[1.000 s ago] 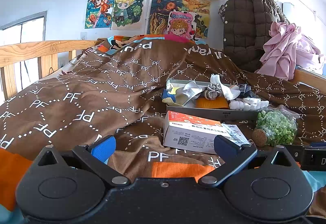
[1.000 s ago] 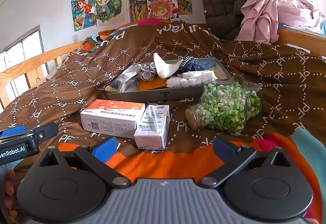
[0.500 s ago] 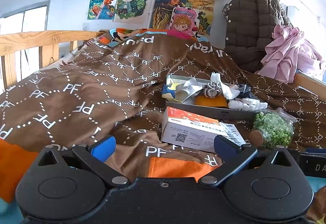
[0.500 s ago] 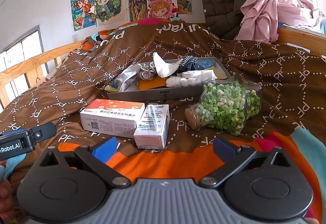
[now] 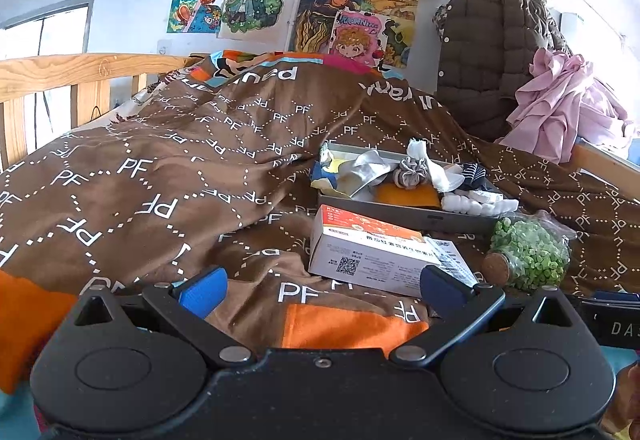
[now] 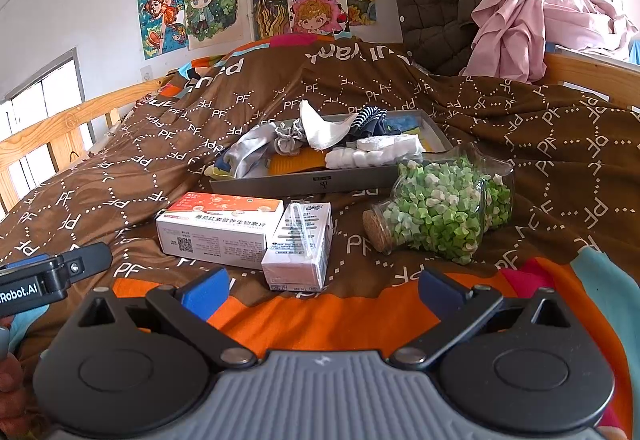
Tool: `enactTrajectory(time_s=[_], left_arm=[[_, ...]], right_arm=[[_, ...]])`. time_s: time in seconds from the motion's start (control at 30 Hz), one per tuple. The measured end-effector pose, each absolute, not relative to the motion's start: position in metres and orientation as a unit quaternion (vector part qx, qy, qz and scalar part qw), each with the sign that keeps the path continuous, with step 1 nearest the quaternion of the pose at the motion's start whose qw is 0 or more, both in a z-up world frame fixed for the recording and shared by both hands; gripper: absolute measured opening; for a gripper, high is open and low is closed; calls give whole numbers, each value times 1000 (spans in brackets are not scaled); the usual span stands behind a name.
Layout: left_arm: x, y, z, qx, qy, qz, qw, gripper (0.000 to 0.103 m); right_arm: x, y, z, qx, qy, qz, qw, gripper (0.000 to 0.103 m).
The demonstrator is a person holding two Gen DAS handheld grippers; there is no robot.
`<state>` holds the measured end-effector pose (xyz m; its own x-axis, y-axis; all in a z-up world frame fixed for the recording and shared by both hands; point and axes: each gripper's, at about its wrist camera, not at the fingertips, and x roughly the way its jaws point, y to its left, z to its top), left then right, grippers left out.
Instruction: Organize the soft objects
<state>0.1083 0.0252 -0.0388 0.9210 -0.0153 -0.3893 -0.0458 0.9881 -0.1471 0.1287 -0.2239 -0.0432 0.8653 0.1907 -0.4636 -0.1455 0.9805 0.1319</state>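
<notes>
Crumpled socks (image 6: pixel 332 132) fill a flat grey tray (image 6: pixel 304 182); both tongs (image 5: pixel 320 286) (image 6: pixel 320 286) gape wide, empty.

A bed with a wooden rail (image 6: pixel 60 128) along the left of the frame carries everything, covered by a brown quilt (image 6: pixel 520 144) printed with white "PF" letters, with orange patches at the lower edge. On the quilt, mid-frame, lies a shallow grey tray (image 6: pixel 320 182) heaped with soft cloth items. In front of it lie a white and orange carton (image 6: pixel 218 230), a small drink box (image 6: pixel 300 246) touching it, and a corked glass bottle (image 6: pixel 444 212) of green paper stars on its side.
</notes>
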Motion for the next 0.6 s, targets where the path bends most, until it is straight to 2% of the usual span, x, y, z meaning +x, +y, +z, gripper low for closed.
enactTrajectory(time_s=[0.6], left_arm=[[108,24,-40,-75,200,8,977,102]], right_arm=[[130,-224,-43,46,252,86,963,103]])
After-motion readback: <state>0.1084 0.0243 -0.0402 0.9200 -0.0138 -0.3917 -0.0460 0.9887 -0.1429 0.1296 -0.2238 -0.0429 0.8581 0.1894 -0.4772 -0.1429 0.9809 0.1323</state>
